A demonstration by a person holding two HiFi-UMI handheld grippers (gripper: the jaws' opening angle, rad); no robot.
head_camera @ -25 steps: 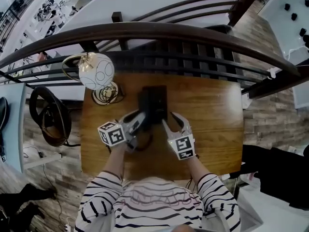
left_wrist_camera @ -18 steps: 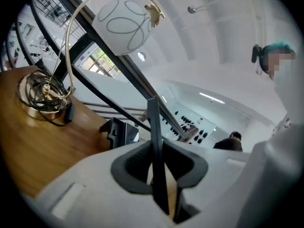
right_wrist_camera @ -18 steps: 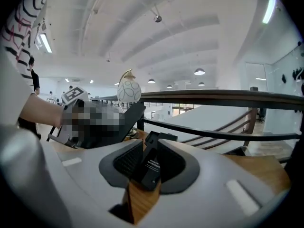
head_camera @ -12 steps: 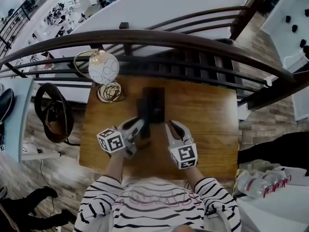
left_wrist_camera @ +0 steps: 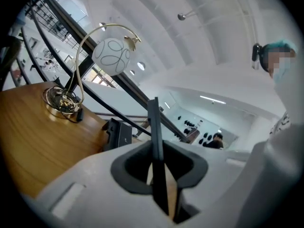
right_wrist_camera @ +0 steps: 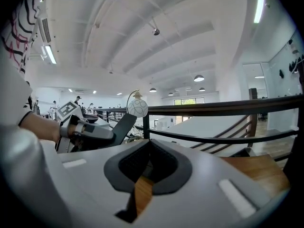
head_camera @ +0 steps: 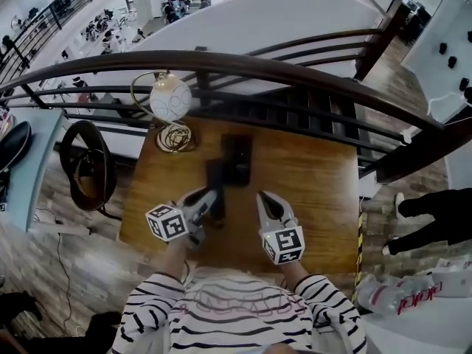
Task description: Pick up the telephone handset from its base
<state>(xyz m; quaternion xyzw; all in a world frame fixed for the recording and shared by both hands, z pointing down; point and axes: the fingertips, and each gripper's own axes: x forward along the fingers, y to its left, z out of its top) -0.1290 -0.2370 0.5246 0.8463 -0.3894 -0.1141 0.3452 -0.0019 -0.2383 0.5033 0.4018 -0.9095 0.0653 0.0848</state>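
While the left tool (head_camera: 209, 202), held level above the wooden worktop (head_camera: 313, 198), clamps the black handset (head_camera: 215, 177) just near-left of its base (head_camera: 238, 159), the right tool (head_camera: 264, 199) hangs alongside, jaws together, empty.

I count one wooden table (head_camera: 317, 198), one telephone base (head_camera: 237, 161), one handset (head_camera: 214, 174) and one globe lamp (head_camera: 170, 99). There are two grippers, the left gripper (head_camera: 212, 201) and the right gripper (head_camera: 264, 200). Each has one marker cube (head_camera: 165, 222), so with the second cube (head_camera: 284, 244) that makes two. One person (head_camera: 236, 308) wears a striped top. One dark handrail (head_camera: 295, 68) curves past. The water bottles (head_camera: 398, 293) are too blurred to count.
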